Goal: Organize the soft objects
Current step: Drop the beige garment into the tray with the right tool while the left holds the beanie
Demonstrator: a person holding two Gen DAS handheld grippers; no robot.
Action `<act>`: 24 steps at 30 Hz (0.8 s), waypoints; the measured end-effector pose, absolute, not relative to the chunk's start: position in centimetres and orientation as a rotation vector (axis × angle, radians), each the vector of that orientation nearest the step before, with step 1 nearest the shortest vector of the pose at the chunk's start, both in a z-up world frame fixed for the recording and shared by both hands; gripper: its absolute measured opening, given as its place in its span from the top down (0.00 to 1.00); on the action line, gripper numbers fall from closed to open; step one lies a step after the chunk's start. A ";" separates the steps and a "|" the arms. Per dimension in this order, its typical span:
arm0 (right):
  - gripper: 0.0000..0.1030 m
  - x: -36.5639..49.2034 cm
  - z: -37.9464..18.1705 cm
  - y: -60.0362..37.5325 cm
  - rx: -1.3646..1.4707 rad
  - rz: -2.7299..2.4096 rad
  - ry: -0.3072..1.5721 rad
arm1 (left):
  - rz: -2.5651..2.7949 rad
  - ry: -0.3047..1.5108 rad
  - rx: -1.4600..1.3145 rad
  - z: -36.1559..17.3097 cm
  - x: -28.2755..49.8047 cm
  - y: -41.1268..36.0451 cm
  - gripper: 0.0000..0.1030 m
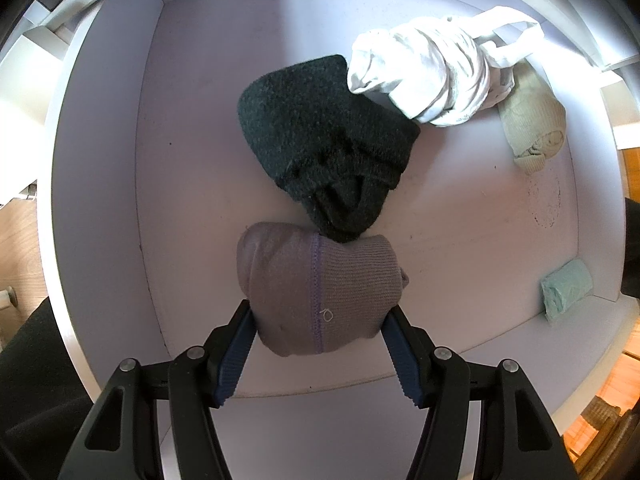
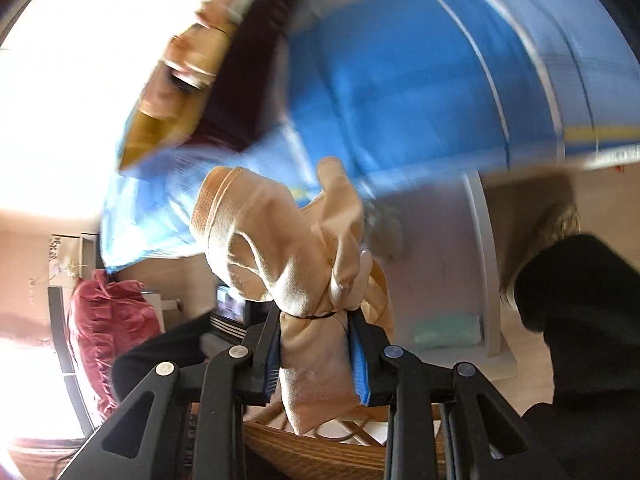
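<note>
In the left wrist view I look straight down into a white drawer. My left gripper is shut on a mauve sock bundle with a purple seam, its pads pressing both sides near the drawer's front edge. A black knit bundle touches it from behind. The right wrist view is blurred by motion. My right gripper is shut on a peach cloth bundle tied with a thin black band, held up in the air.
Further back in the drawer lie a white cloth bundle and a beige sock roll; a mint roll sits at the right wall. Below the right gripper is a wicker basket. A red cushion is at the left.
</note>
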State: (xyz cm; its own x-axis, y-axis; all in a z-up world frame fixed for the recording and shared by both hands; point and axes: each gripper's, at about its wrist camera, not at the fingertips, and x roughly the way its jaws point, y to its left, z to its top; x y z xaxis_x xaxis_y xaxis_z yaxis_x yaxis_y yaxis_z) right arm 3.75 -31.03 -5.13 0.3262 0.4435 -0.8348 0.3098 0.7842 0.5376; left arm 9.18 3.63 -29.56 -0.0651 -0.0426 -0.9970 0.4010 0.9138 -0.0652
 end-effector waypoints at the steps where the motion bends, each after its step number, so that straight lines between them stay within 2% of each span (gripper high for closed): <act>1: 0.73 4.1 -4.0 -30.9 0.706 0.106 1.254 | -0.373 1.602 0.284 -29.6 9.2 3.6 0.38; 7: 0.73 7.9 2.8 -30.4 0.688 0.135 1.155 | -0.376 1.608 0.286 -29.5 9.3 3.7 0.38; 12: 0.73 12.1 6.2 -30.0 0.673 0.096 1.086 | -0.377 1.611 0.275 -29.7 9.4 3.8 0.38; 16: 0.73 15.6 6.4 -29.5 0.687 0.043 1.069 | -0.380 1.611 0.275 -30.0 9.5 3.8 0.38; 24: 0.73 20.2 3.2 -28.5 0.724 -0.067 1.119 | -0.380 1.613 0.274 -30.1 9.5 3.8 0.38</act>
State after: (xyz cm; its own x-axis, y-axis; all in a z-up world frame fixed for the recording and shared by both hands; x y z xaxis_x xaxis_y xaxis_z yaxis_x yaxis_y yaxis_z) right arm 20.21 -28.49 3.23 0.4596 0.2998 -0.8360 0.3973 0.7725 0.4954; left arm 9.48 3.78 -30.12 -0.0786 -0.0508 -0.9956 0.3986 0.9138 -0.0781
